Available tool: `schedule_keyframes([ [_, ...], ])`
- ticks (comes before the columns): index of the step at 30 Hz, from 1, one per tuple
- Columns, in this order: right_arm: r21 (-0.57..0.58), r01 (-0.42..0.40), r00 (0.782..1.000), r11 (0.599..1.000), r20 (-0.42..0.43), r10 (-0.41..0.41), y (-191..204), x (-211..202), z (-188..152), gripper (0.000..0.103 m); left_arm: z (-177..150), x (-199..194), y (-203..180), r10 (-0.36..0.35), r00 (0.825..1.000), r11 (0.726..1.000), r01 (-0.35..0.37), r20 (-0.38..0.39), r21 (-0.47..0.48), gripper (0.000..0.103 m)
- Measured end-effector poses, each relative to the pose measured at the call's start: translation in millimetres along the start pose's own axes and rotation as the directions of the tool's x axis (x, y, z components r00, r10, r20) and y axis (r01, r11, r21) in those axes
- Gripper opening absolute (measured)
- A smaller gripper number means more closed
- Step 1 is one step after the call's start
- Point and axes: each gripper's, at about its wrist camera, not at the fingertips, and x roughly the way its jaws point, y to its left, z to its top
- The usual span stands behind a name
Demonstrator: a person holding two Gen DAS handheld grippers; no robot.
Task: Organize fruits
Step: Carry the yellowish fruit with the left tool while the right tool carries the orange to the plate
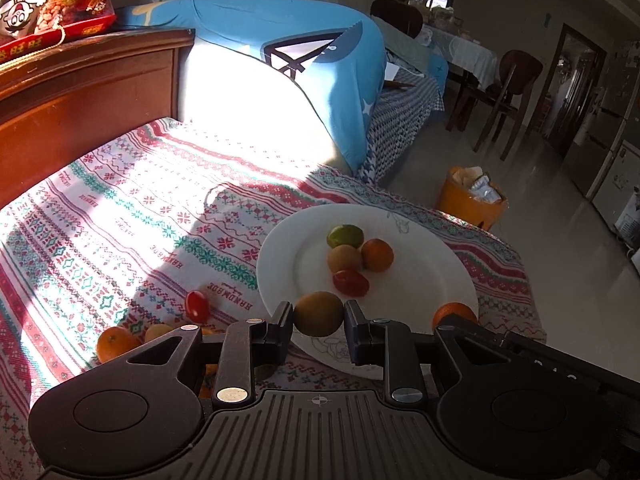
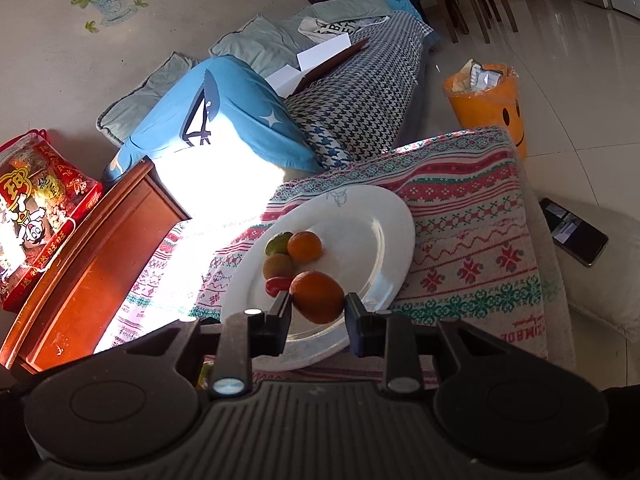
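Mid-transfer: my left gripper (image 1: 319,316) pinches a yellow-green fruit (image 1: 319,314) and my right gripper (image 2: 319,299) an orange (image 2: 317,296), both above the near rim of the white plate (image 1: 424,280); next I judge each needs lowering beside the four fruits there, then releasing.

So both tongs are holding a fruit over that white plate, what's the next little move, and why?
Probably lower each fruit onto the plate and open. The left tongs grip a yellow-green fruit, the right tongs an orange, both over the plate's near edge beside four fruits already there. More fruit waits on the cloth.
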Motion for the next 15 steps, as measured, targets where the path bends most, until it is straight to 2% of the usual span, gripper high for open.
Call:
schedule_keyframes([
  [11, 0.043, 0.040, 0.999, 0.998, -0.012, -0.040, -7.5, 18.9, 5.6, 0.031, 16.3, 20.7, -6.0, 0.016, 0.999, 1.000, -0.017, -0.034, -0.014, 0.025],
  [15, 0.052, 0.046, 0.999, 0.998, -0.002, -0.046, -8.4, 19.0, 7.1, 0.033, 22.6, 15.0, -9.7, 0.025, 1.000, 1.000, -0.025, -0.018, 0.001, 0.031],
])
